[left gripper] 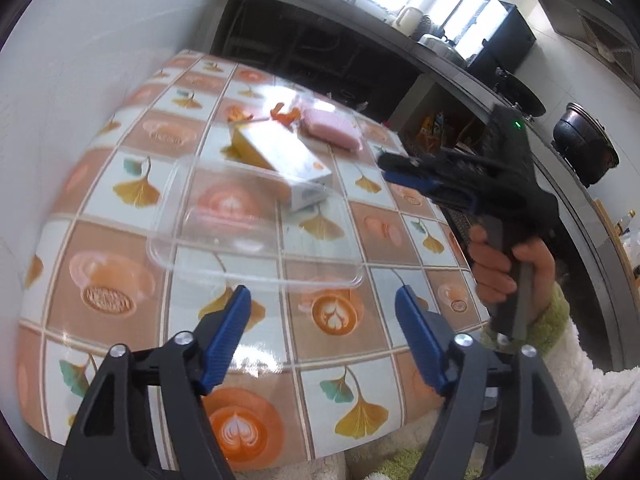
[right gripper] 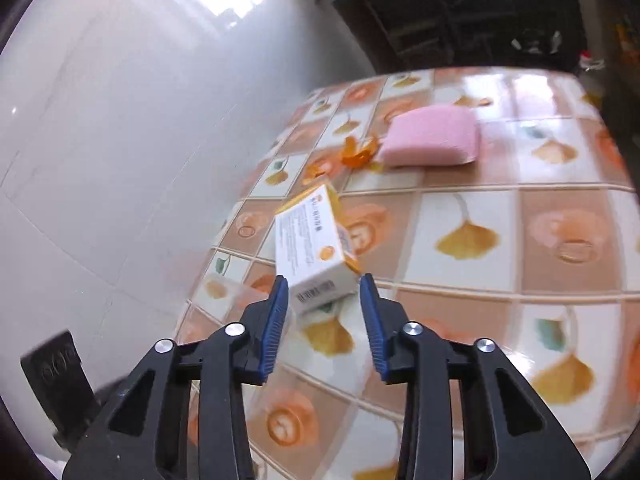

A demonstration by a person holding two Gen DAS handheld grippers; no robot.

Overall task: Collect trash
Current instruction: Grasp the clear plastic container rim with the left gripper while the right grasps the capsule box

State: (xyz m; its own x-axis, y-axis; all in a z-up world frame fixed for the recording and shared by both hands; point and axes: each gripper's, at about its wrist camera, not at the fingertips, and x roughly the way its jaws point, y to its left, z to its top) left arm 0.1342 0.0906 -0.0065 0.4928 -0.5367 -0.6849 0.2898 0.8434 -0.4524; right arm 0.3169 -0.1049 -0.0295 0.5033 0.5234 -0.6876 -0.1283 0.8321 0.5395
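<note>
On the patterned tablecloth (left gripper: 120, 200) lie a clear plastic tray (left gripper: 256, 236), a white-and-orange box (left gripper: 280, 160), a pink sponge (left gripper: 332, 130) and orange peel (left gripper: 285, 115). My left gripper (left gripper: 322, 296) stands open just short of the tray's near rim, with nothing between its fingers. A hand (left gripper: 500, 268) holds my right gripper (left gripper: 390, 164) to the right of the box, apart from it. In the right wrist view the right gripper (right gripper: 324, 280) is open. The box (right gripper: 312, 236) shows its near end just beyond the fingertips, with narrow gaps on both sides. Sponge (right gripper: 432, 136) and peel (right gripper: 360, 154) lie farther back.
A white wall (right gripper: 100, 140) borders the table on the left. Behind the table are dark shelves (left gripper: 304, 40) and a counter with a kettle (left gripper: 408, 20) and a black pot (left gripper: 584, 144). The table's near edge (left gripper: 280, 464) is right below my left gripper.
</note>
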